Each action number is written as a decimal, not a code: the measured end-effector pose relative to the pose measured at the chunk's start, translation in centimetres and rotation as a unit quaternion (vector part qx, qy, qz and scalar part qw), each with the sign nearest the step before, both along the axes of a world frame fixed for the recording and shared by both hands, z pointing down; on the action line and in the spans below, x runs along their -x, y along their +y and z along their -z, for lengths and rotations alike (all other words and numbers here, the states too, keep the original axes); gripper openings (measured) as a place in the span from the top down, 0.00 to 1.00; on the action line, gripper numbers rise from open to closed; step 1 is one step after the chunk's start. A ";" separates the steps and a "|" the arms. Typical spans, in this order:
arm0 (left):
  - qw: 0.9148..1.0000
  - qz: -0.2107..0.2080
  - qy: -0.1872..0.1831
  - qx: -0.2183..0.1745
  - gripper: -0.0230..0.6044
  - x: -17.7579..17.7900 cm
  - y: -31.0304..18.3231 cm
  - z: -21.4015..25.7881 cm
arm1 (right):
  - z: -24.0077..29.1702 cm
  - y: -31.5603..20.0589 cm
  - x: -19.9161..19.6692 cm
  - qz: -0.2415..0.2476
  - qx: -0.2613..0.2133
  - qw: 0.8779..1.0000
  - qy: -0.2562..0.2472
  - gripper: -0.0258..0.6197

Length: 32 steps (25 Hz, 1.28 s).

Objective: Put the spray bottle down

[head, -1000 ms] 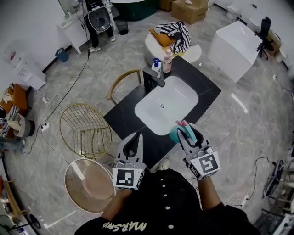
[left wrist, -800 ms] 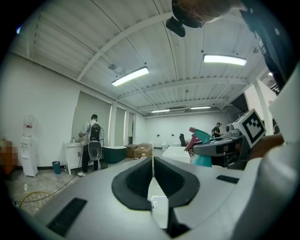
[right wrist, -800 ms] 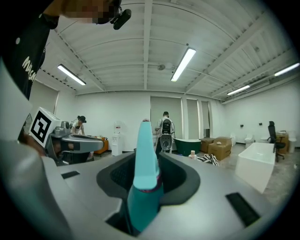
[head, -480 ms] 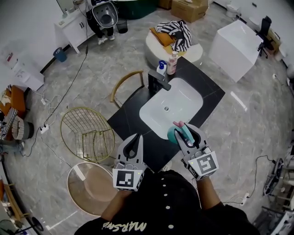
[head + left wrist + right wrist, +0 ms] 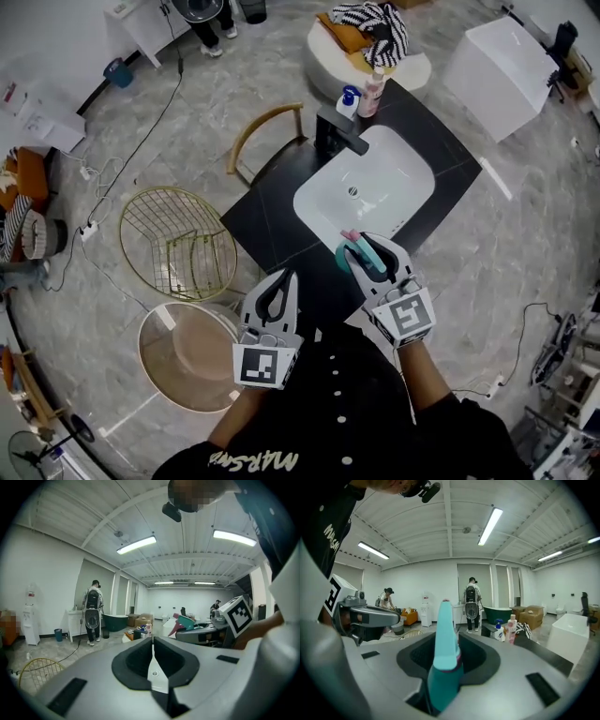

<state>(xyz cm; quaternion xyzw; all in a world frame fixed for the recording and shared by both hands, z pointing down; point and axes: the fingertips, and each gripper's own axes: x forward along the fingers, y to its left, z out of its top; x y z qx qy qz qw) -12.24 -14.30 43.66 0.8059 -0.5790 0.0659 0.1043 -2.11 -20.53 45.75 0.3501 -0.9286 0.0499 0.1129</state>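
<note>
A teal spray bottle (image 5: 359,258) with a pink nozzle tip is clamped in my right gripper (image 5: 367,251), just above the near edge of the black counter (image 5: 267,234), next to the white sink (image 5: 375,187). In the right gripper view the bottle's teal head (image 5: 444,648) stands upright between the jaws, which press on it. My left gripper (image 5: 281,283) hangs to the left over the counter's front edge, jaws shut with nothing in them. The left gripper view shows its closed jaws (image 5: 153,641) and, to the right, the held bottle (image 5: 185,622).
A black faucet (image 5: 339,136) and two soap bottles (image 5: 361,94) stand behind the sink. A gold wire chair (image 5: 173,244), a round stool (image 5: 183,352) and a wooden chair (image 5: 262,141) stand to the left. A white block (image 5: 506,66) is at the far right.
Both grippers have sunk and moved forward toward the counter. The right one has carried the bottle to the sink's near rim. Neither gripper's jaws have changed.
</note>
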 end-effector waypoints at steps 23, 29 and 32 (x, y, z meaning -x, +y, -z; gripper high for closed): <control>0.993 0.002 0.009 0.120 0.93 0.1 4.1 -10.4 | -12.1 1.9 7.4 0.145 0.037 0.989 0.015 0.77; 0.991 0.002 0.009 0.134 0.93 0.1 4.6 -11.9 | -14.0 2.7 7.9 0.163 0.042 0.985 0.032 0.77; 0.990 0.002 0.009 0.140 0.93 0.1 4.7 -12.3 | -14.1 3.0 8.0 0.168 0.038 0.985 0.028 0.77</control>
